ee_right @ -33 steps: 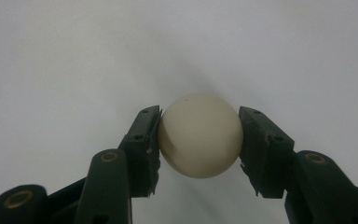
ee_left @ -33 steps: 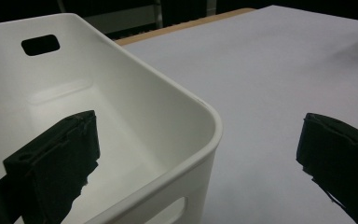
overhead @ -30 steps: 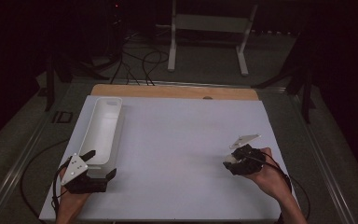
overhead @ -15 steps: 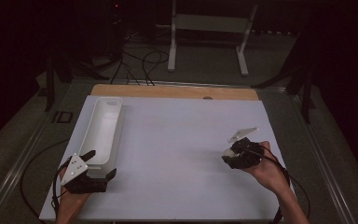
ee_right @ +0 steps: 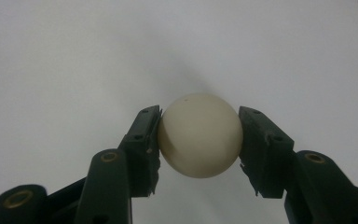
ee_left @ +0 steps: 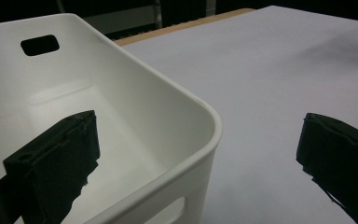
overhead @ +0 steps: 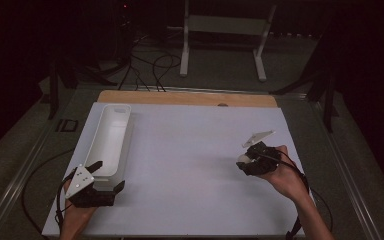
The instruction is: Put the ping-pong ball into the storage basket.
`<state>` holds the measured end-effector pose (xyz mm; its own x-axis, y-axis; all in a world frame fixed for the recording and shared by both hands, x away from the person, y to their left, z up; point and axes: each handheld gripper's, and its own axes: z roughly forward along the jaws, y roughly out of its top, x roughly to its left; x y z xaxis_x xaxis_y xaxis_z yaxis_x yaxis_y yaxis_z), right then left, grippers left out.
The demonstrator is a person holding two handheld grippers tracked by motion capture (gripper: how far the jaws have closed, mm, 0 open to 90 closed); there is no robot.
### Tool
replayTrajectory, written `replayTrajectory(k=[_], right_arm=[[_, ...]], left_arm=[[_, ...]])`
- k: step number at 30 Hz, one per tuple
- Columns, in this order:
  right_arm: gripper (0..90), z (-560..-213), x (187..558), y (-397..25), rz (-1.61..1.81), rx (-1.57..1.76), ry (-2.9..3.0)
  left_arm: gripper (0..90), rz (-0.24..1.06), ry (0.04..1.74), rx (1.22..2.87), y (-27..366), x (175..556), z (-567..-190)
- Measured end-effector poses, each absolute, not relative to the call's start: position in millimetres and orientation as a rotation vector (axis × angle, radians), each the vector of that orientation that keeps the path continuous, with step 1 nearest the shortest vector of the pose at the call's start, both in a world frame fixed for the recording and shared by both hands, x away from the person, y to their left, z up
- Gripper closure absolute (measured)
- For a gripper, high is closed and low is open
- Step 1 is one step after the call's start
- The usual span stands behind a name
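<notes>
In the high view the ball (overhead: pixel 243 160) is a small pale speck, mostly hidden by the right tool (overhead: pixel 246 163). In the left gripper view the bin (ee_left: pixel 121 121) is cut off at the left and bottom edges.

— What do you have around the white-topped rectangular table (overhead: pixel 190 165)?

— Its far edge shows you a bare strip of light wood (overhead: pixel 180 97). Beyond that, a white metal stand (overhead: pixel 220 35) rests on the grey floor (overhead: pixel 220 75), with black cables (overhead: pixel 150 62) looped to its left.

— And the light?

— Your tabletop is lit; the room behind the stand is dark.
</notes>
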<state>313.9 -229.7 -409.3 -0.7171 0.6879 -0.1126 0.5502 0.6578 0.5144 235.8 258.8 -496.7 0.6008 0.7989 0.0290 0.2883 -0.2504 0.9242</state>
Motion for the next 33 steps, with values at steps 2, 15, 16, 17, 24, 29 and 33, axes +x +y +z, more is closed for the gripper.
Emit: replayTrajectory(k=[2, 15, 16, 17, 24, 29, 33], right_arm=[[50.2, -408.4, 315.4, -228.2, 0.655, 0.982, 2.581], [50.3, -406.8, 325.9, -227.0, 0.681, 0.986, 2.582], [50.3, -406.5, 326.5, -227.1, 0.683, 0.98, 2.581], [50.3, -406.1, 326.2, -226.7, 0.689, 0.983, 2.582], [50.3, -402.5, 327.0, -222.8, 0.704, 0.962, 2.584], [50.3, -400.4, 330.0, -219.9, 0.723, 0.963, 2.577], [50.2, -399.6, 332.1, -217.3, 0.73, 0.954, 2.579]], left_arm=[[0.0, 0.628, 0.883, 1.812, 258.8, 235.8, -496.7], [0.0, 0.63, 0.881, 1.815, 258.7, 235.9, -496.7], [0.0, 0.63, 0.882, 1.814, 258.7, 235.9, -496.7], [0.0, 0.629, 0.882, 1.814, 258.7, 235.8, -496.7], [0.0, 0.63, 0.882, 1.814, 258.7, 235.8, -496.7], [0.0, 0.629, 0.882, 1.814, 258.7, 235.7, -496.7], [0.0, 0.63, 0.881, 1.814, 258.6, 235.7, -496.8]])
